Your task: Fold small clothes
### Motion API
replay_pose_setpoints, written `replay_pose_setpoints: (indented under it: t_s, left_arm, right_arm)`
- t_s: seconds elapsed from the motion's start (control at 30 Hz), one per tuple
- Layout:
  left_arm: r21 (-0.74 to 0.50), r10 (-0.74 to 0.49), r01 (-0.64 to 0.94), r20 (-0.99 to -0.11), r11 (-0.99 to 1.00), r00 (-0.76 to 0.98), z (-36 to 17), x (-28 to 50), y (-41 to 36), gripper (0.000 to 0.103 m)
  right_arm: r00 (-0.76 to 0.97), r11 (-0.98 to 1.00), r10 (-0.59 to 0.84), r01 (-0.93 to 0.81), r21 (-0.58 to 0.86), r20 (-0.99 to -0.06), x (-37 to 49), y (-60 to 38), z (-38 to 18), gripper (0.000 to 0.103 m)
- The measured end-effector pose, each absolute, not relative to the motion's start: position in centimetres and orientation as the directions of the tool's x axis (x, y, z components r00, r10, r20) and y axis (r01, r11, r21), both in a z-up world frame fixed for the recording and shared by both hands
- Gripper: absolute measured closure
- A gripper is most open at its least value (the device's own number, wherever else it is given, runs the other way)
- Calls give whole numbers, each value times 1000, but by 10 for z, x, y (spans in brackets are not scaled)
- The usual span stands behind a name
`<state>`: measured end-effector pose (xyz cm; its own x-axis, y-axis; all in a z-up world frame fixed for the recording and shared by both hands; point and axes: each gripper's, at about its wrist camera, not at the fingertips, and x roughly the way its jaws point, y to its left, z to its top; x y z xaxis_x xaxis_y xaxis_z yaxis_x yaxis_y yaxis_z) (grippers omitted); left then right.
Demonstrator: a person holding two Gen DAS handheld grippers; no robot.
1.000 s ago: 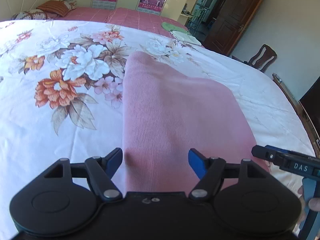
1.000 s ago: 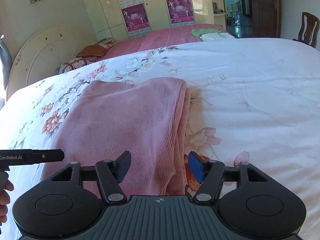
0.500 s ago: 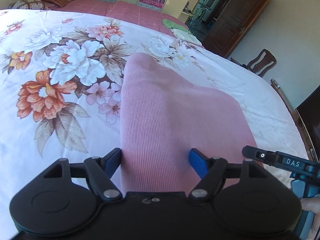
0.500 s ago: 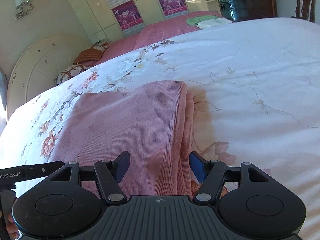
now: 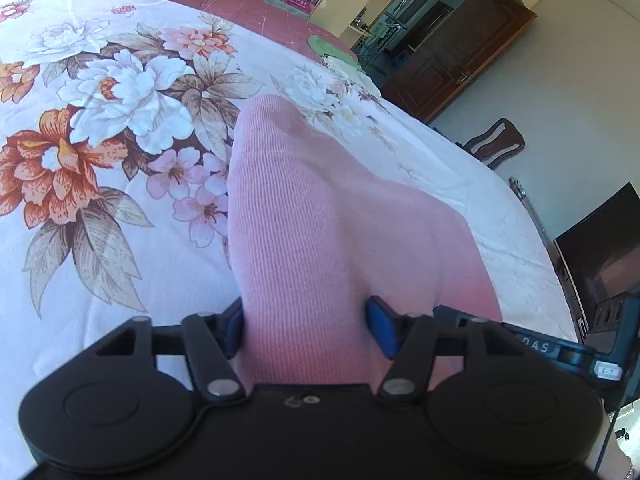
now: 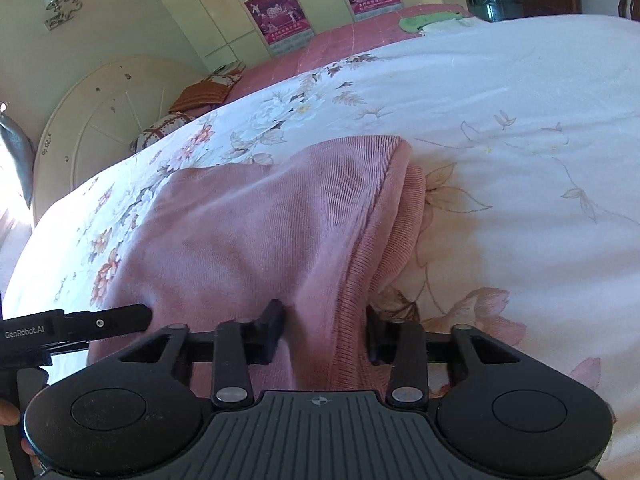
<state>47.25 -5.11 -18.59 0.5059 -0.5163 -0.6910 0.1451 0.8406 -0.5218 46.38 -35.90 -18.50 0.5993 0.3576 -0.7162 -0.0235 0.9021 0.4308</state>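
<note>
Floral bedspread (image 5: 100,152) (bedroom), pink garment (image 5: 320,232) atop.

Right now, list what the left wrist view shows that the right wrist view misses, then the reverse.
Left wrist only: a dark wooden door, a chair and a dark screen.

Right wrist only: a white headboard, a wall lamp, and the garment's layered side edge.

Both: the pink ribbed garment on the floral bedspread, cloth between each hand-held gripper's jaws.
</note>
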Motion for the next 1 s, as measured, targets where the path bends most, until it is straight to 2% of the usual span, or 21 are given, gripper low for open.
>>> replay_pose_setpoints:
  t_s: [0.23,0.3,0.37,0.53,1.0]
  left_arm:
    - [-487,-489,154,-700,860,520,-184,471,-56,51]
    - [-469,-476,160,-703,869,528,-180,469,-59,57]
    - [-436,-459,180,-707,882,537,-174,467,-64,61]
    - [-352,-420,232,-713,907,561,-160,460,-76,65]
    - [-321,-422,275,-653,906,629,-111,429,-67,68]
  right_arm:
    - [617,918,325,-25,395,-717,462,-350,-184,62]
    - [616,912,332,-16,409,-715,463,-350,-184,73]
    - [619,906,338,-11,423,-709,464,-350,-182,77]
    - [641,899,342,-10,438,-687,460,-345,-171,79]
    - [676,834,468,-125,537,-569,443,-307,-125,79]
